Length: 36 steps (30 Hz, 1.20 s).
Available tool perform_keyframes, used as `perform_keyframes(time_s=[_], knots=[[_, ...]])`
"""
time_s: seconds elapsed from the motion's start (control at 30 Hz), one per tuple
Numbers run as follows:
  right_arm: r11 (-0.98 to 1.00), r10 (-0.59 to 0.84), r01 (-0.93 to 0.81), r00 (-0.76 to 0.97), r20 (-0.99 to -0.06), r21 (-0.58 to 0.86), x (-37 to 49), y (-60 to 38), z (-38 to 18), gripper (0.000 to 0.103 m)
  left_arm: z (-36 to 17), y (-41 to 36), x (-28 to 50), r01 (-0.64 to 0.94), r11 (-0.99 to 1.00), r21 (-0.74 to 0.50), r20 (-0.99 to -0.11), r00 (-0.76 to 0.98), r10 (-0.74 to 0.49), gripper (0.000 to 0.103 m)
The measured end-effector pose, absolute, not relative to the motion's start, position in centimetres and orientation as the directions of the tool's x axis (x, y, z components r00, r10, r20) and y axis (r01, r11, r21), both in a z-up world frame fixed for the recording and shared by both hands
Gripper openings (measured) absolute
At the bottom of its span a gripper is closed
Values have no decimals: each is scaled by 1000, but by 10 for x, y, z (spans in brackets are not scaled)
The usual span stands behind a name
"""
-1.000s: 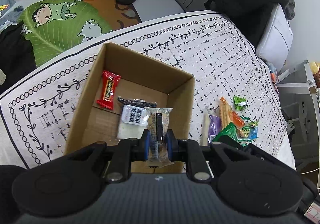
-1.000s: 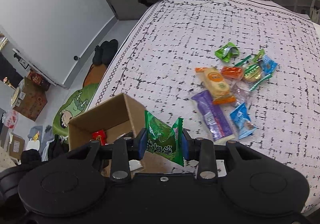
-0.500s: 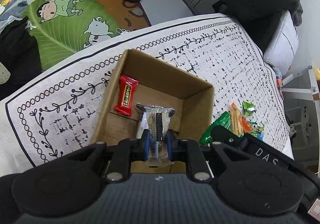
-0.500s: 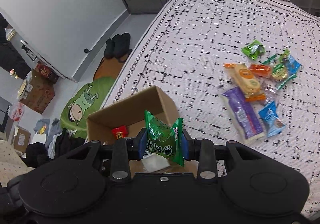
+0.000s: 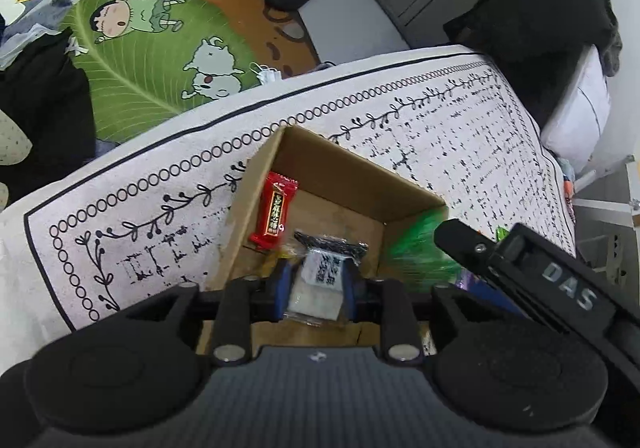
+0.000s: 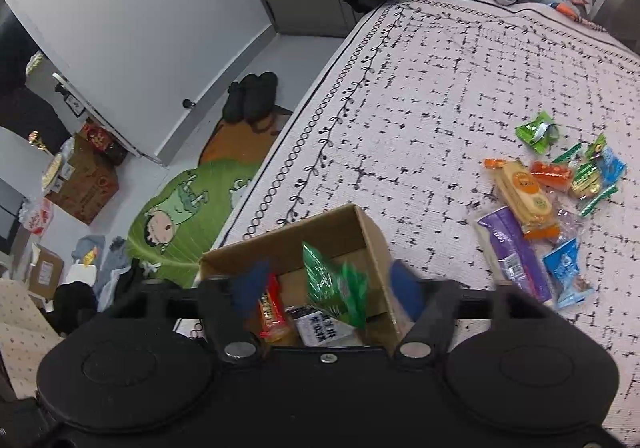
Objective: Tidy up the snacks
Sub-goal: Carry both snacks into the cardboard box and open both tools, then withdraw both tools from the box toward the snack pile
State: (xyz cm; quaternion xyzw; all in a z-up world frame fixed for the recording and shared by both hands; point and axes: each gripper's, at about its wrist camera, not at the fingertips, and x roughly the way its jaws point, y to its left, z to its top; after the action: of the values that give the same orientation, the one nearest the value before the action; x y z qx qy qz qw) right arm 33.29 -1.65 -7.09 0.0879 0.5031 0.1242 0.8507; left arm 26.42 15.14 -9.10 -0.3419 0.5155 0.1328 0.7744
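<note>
A: Cardboard box (image 5: 344, 171) on the bed (image 5: 168, 232), red bar (image 5: 274, 212) at its left. Left gripper (image 5: 314, 286), fingers apart, nothing clamped; white packet (image 5: 320, 280) lies between them in the box.

B: Right gripper (image 6: 326, 286)?

A: Fingers wide apart, green packet (image 6: 334, 286) loose over the box. Rest (image 6: 536, 203) piled to the right on the bed. Light, crinkly, slippery film; probably pinch mid-body.

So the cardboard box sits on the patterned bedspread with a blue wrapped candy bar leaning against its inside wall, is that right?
Not quite: the candy bar leaning against the inside wall of the cardboard box is red, not blue, as the left wrist view shows. The box does sit on the patterned bedspread.
</note>
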Motion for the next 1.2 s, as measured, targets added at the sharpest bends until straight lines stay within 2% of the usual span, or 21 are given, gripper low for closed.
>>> perform_keyframes(time_s=[0.03,0.13,0.37,0.53,0.63,0.87,1.2], knots=[[955,296,-121,463,-836,271,332,-17,-71,73,-91,152,265,-566,729,-385,-893,429,-139,42],[955,292,-97,444,-847,279,332,-25,-76,75,-93,151,265,-581,726,-367,-900,419,-120,57],[963,258,-54,451,-854,263,328,-50,-79,76,-94,138,267,-576,738,-353,-905,411,-112,69],[968,226,-8,466,-855,251,326,-74,-79,78,-92,126,270,-557,747,-362,-899,419,-123,83],[969,213,15,469,-857,248,326,-90,-80,79,-93,118,272,-542,751,-377,-897,417,-150,84],[963,208,53,484,-850,266,326,-123,-82,90,-92,102,274,-521,783,-341,-906,403,-127,86],[955,194,102,498,-845,279,327,-170,-88,98,-85,77,280,-485,823,-296,-904,420,-78,99]])
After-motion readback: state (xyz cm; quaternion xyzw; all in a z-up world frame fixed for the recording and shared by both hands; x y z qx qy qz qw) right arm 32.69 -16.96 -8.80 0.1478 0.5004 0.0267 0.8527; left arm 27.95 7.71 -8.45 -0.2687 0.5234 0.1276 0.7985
